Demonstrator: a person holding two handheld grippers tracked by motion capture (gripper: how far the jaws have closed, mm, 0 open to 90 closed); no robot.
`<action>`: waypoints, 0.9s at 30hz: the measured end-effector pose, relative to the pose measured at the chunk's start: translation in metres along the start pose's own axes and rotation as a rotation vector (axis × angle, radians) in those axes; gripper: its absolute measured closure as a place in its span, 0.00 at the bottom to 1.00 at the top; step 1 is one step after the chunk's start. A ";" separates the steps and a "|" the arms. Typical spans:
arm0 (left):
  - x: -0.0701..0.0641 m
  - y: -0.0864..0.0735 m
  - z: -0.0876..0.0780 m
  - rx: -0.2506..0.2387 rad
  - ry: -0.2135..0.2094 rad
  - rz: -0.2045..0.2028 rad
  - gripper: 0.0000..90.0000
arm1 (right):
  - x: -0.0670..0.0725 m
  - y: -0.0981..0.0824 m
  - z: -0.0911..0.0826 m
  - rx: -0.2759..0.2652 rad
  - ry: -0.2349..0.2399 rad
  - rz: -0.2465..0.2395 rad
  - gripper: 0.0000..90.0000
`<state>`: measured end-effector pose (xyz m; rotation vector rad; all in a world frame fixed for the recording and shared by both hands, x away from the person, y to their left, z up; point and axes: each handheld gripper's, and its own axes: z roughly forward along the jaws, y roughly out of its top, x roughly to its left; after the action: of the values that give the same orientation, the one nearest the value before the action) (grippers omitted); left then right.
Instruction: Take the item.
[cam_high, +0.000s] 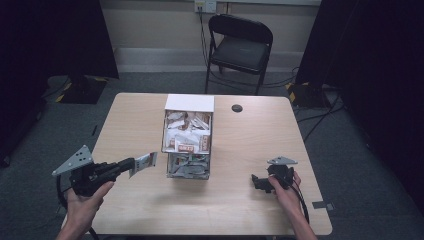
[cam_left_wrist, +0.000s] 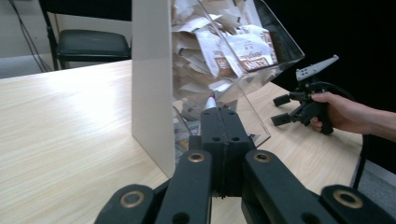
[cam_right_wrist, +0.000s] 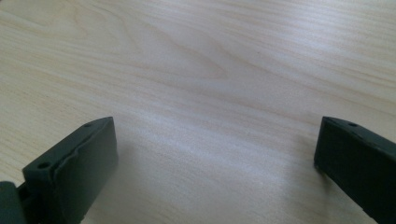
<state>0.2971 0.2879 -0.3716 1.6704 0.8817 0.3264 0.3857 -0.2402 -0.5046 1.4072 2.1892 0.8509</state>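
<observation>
A clear box (cam_high: 170, 150) with a white back panel (cam_high: 189, 102) stands in the middle of the wooden table (cam_high: 240, 150), stuffed with white and brown sachets (cam_high: 187, 135). My left gripper (cam_high: 131, 166) hovers just left of the box's front, shut on one sachet (cam_high: 146, 161) that sticks out toward the box. In the left gripper view the closed jaws (cam_left_wrist: 223, 112) point at the box's wall (cam_left_wrist: 152, 84), and a sliver of the sachet (cam_left_wrist: 212, 101) shows above them. My right gripper (cam_high: 257, 182) rests low at the table's right, open, with bare wood between its fingers (cam_right_wrist: 217, 135).
A black folding chair (cam_high: 240, 45) stands beyond the table's far edge. A small dark round disc (cam_high: 237, 108) sits on the table right of the box. Dark curtains hang on both sides, and cables lie on the floor at the right.
</observation>
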 end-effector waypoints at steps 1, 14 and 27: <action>0.001 0.000 0.000 0.003 0.003 0.001 1.00 | 0.000 0.000 0.000 0.000 0.000 0.000 0.00; 0.023 0.001 0.010 0.024 0.058 -0.027 1.00 | 0.000 0.000 0.000 0.000 0.000 0.000 0.00; 0.037 0.001 0.031 0.072 0.085 -0.020 1.00 | 0.000 0.000 0.000 0.001 0.000 0.002 0.00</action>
<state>0.3419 0.2912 -0.3886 1.7229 0.9825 0.3576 0.3857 -0.2401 -0.5044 1.4093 2.1890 0.8511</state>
